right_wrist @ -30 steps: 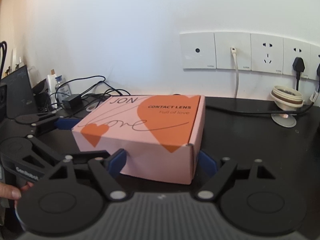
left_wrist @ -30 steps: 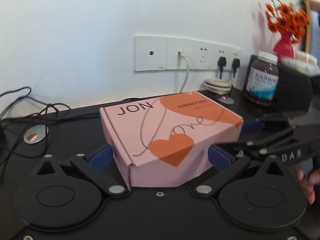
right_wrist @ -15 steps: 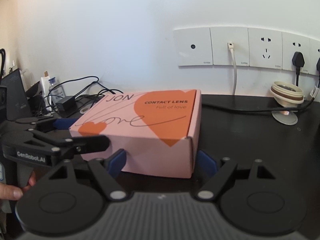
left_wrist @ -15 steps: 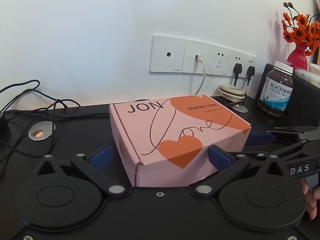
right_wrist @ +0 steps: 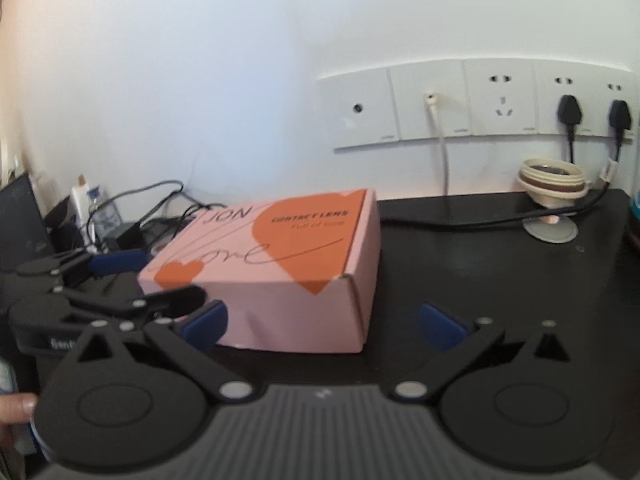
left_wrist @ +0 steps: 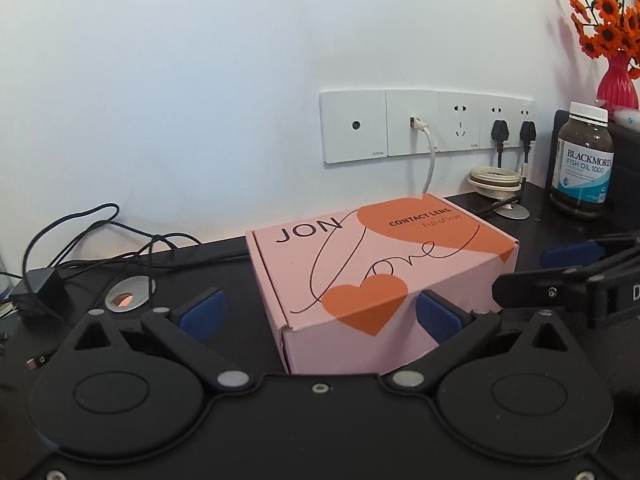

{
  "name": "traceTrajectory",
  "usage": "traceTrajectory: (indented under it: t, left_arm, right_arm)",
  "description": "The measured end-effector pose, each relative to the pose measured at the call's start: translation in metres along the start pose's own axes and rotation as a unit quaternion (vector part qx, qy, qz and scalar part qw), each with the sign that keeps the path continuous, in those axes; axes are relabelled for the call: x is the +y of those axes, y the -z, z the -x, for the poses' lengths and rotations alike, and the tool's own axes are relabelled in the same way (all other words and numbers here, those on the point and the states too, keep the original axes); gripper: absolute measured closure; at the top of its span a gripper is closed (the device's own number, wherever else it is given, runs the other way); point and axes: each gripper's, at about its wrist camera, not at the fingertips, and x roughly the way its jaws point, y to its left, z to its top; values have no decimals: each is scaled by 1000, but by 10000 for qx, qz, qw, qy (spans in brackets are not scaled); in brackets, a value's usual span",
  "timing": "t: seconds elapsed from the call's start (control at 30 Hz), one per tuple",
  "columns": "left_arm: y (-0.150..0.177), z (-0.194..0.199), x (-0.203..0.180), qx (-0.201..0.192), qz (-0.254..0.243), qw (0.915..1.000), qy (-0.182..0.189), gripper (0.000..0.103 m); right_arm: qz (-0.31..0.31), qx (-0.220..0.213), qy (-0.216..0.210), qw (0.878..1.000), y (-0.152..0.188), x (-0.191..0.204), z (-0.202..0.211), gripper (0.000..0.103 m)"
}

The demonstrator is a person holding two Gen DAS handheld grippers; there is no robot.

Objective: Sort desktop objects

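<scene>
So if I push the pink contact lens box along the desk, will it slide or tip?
The pink box lies low and flat on the black desk, so it probably slides rather than tips. It looks like thin folded cardboard, likely light, and its walls may dent under a hard squeeze.

Left black two-finger gripper (left_wrist: 320, 312) with blue pads: jaws spread wide, the left pad (left_wrist: 202, 314) clear of any surface, the right pad's contact not discernible. Right black two-finger gripper (right_wrist: 322, 320) of the same build: jaws have just been opening and stand wide, the right pad (right_wrist: 442, 326) free. Both point slightly downward (each visible in the other's view). A fingertip (right_wrist: 16, 406) shows at lower left.
</scene>
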Motion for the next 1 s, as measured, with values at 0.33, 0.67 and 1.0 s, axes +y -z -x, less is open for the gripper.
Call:
traceTrajectory:
  t: [0.33,0.67,1.0]
  left_arm:
    - [7,44,-13,-276,126,9995,97,0]
    - [32,83,-46,-147,167,9994,279,0]
    - [54,117,-57,-215,224,9995,-15,0]
  right_arm:
    - [-713,166,493,9961,19,-7,33,1]
    - [-449,220,1005,9937,43,14,81,1]
    - [-162,79,1243,9921,66,22,128,1]
